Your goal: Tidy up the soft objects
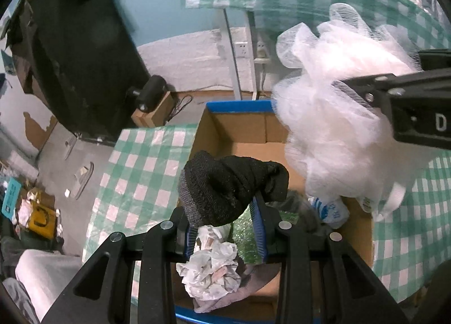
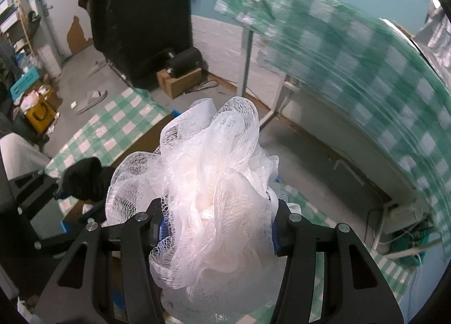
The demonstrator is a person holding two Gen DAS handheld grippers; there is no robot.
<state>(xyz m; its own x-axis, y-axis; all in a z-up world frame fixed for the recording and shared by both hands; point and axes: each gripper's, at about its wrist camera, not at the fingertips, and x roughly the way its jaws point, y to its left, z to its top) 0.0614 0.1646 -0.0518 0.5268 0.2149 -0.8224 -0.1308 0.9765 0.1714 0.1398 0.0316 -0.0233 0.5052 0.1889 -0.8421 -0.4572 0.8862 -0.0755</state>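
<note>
Left wrist view: the left gripper [image 1: 225, 228] pinches a black sock [image 1: 225, 186] above an open cardboard box [image 1: 214, 132] holding crumpled paper [image 1: 211, 264] (and a grey cloth). Beside it, the right gripper [image 2: 218, 228] is clamped on a white mesh bath pouf [image 2: 208, 183], over the green checked tablecloth [image 1: 141, 172].

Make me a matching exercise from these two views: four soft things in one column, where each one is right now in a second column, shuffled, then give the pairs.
Things:
1. black sock
2. white mesh bath pouf
3. crumpled white paper
4. checked green cloth

Places:
A. lying inside the cardboard box
B. spread under the box
C. gripped by the left gripper
D. gripped by the right gripper

Pairs: 1-C, 2-D, 3-A, 4-B
</note>
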